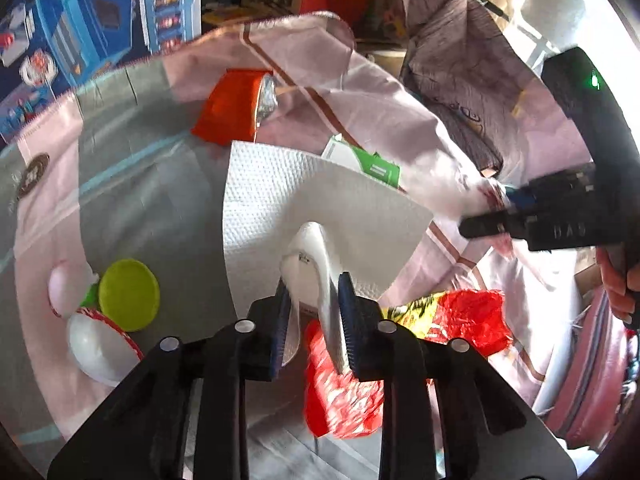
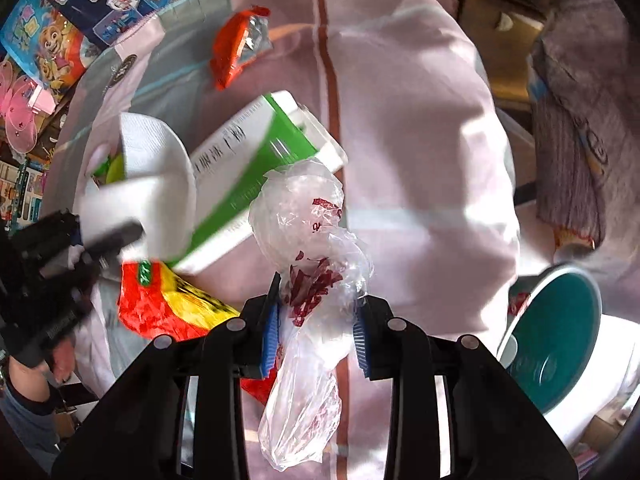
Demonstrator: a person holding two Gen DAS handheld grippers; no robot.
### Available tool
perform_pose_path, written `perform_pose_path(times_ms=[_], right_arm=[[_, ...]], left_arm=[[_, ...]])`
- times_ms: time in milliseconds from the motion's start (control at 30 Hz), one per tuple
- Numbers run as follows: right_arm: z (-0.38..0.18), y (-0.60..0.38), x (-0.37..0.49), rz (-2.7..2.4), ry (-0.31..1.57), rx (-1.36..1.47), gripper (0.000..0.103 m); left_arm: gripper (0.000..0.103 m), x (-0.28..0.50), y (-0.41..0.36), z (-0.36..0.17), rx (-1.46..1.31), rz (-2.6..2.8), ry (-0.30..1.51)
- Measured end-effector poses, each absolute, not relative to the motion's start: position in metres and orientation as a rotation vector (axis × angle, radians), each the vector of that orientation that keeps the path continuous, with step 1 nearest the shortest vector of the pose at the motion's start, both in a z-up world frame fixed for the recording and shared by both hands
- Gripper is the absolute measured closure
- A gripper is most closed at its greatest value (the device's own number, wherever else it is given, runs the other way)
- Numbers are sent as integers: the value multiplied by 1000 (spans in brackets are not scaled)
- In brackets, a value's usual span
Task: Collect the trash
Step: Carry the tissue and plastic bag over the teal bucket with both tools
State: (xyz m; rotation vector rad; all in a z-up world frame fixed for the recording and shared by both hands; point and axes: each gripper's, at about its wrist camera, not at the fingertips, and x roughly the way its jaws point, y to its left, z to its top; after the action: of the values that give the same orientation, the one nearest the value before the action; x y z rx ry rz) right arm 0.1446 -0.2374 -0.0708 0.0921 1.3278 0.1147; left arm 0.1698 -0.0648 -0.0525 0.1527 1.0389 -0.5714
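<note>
Left gripper point(image 1: 312, 316) clamped on a napkin point(image 1: 320, 208), lifted off the sheet point(image 1: 168, 208), likely for binning; right gripper point(image 2: 316, 332) pinched on a bag point(image 2: 308, 280), raised likewise. Only right view shows the bin point(image 2: 560, 336), near right. Only left shows the lid point(image 1: 129, 295), near left

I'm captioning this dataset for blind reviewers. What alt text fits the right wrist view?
The right hand-held gripper is shut on a crumpled clear plastic bag with red print, above a pink bedsheet. To the left lie a green-and-white carton, a red-and-yellow wrapper and an orange wrapper; a teal bowl sits at right.
</note>
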Motion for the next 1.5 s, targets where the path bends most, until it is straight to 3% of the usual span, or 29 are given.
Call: perform_pose_path(times_ms=[33, 300, 533, 1067, 1500], right_arm=[[-72, -240, 142, 106, 1328, 99, 74], [-49, -275, 122, 82, 1254, 173, 74], [-37, -328, 92, 26, 1197, 248, 73], [-47, -494, -27, -238, 1101, 388, 73], [-88, -552, -44, -290, 1162, 489, 73]], left_arm=[[99, 169, -66, -52, 149, -569, 1039], [100, 154, -77, -4, 134, -588, 933], [100, 123, -141, -1, 207, -701, 936], [100, 67, -349, -48, 372, -957, 1036], [99, 72, -437, -107, 437, -1005, 1155]])
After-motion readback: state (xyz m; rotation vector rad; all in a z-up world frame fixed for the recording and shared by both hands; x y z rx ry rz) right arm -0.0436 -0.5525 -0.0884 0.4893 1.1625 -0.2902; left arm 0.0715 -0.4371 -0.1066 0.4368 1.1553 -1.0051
